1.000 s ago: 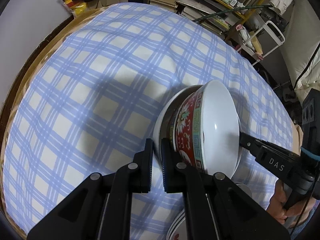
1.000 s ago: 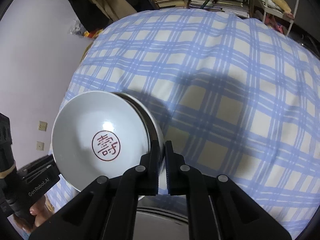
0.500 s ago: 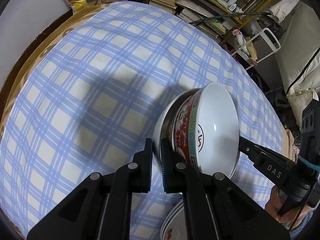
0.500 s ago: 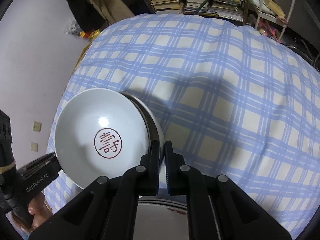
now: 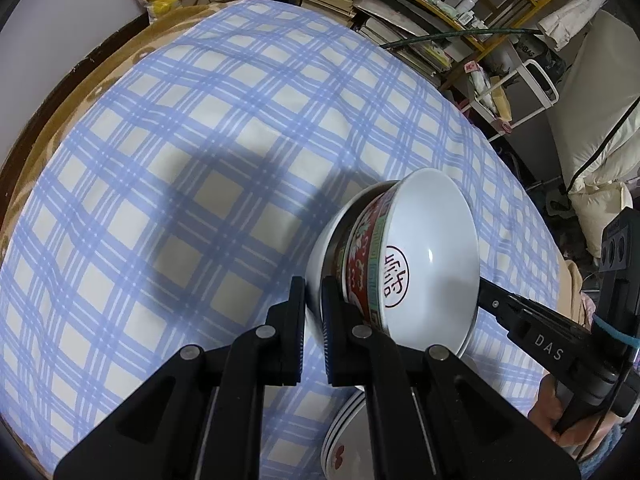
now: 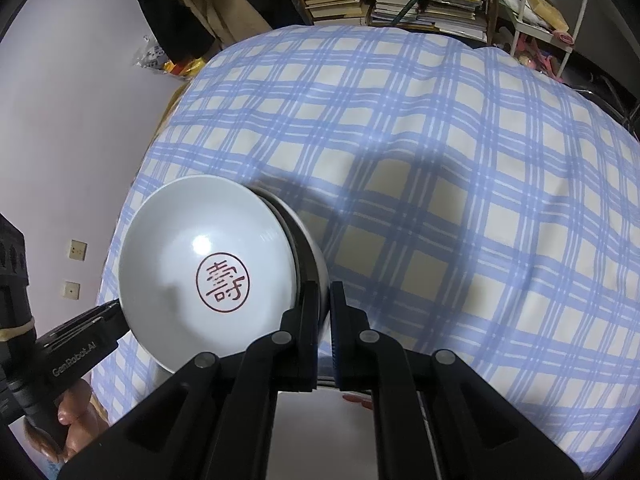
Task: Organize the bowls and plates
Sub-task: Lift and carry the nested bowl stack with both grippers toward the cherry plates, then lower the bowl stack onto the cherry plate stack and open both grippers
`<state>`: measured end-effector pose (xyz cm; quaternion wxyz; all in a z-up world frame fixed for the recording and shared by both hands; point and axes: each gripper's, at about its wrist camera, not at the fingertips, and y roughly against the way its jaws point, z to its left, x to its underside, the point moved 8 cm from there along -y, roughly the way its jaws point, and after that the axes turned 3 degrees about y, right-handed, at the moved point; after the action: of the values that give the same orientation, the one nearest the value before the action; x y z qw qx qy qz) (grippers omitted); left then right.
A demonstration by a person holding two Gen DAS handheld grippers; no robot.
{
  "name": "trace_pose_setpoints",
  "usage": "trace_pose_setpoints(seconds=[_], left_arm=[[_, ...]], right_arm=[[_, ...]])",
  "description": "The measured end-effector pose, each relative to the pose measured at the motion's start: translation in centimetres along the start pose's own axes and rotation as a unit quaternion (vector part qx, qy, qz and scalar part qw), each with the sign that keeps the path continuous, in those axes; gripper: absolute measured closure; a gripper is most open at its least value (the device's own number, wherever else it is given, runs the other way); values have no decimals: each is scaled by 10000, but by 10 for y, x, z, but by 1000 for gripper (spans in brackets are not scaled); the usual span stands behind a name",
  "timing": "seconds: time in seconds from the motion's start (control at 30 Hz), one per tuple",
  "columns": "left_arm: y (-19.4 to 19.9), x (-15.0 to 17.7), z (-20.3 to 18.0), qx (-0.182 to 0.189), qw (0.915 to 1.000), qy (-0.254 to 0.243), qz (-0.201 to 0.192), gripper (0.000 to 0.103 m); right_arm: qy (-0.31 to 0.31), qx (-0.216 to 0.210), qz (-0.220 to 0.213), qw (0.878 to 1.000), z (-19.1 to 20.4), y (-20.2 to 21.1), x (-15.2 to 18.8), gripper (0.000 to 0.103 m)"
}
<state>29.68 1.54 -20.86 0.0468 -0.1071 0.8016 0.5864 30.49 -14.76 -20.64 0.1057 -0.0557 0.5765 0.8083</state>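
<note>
Item: your left gripper (image 5: 313,308), black, two-fingered, pointing steeply down. Its jaws are clamped on the rim of the outer white bowl (image 5: 318,248) of a nested stack, one finger (image 5: 294,320) outside the rim, the other inside.

Item: your right gripper (image 6: 325,320), same make, also pointing steeply down. Its jaws are clenched on the opposite rim of that same outer white bowl (image 6: 316,256), so you hold the stack from both sides.

Item: the nested stack, held tilted on edge above the cloth, not resting on it. Contents, from outside in:
- the outer white bowl;
- a dark-rimmed layer just inside it, too little showing to tell what it is;
- a red patterned bowl (image 5: 362,264) with a green and gold band near its lip, white inside, bearing a red circular character seal (image 6: 223,283) at the centre of its well.

Item: a stack of white plates (image 5: 344,436), directly under the held bowls at the near edge of the table, with a red mark on the top plate. Only a part shows between the gripper arms.

Item: a blue and cream checked tablecloth (image 5: 200,160), covering the table; the shadow of the bowls and grippers falls across its middle.

Item: your hands, partly visible on the gripper handles at the frame edges.

Item: surroundings beyond the table: shelves of stacked books and papers (image 6: 400,0), a white metal rack (image 5: 520,92), a pale wall.
</note>
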Motion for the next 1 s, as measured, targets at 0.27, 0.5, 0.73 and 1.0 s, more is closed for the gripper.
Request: trace_pose_setpoints(seconds=[0.27, 0.5, 0.73, 1.0], left_arm=[[8, 2, 2, 84, 10000, 46, -4, 97], [26, 5, 0, 226, 9997, 110, -46, 97], [55, 15, -12, 249, 9992, 20, -314, 96], [42, 61, -21, 345, 9994, 69, -66, 97]], right_arm=[[-6, 18, -47, 10000, 4, 11, 0, 94], [-3, 20, -88, 10000, 8, 25, 6, 95], [-135, -109, -54, 9998, 8, 42, 25, 96], [-218, -71, -181, 9996, -5, 64, 59, 96]])
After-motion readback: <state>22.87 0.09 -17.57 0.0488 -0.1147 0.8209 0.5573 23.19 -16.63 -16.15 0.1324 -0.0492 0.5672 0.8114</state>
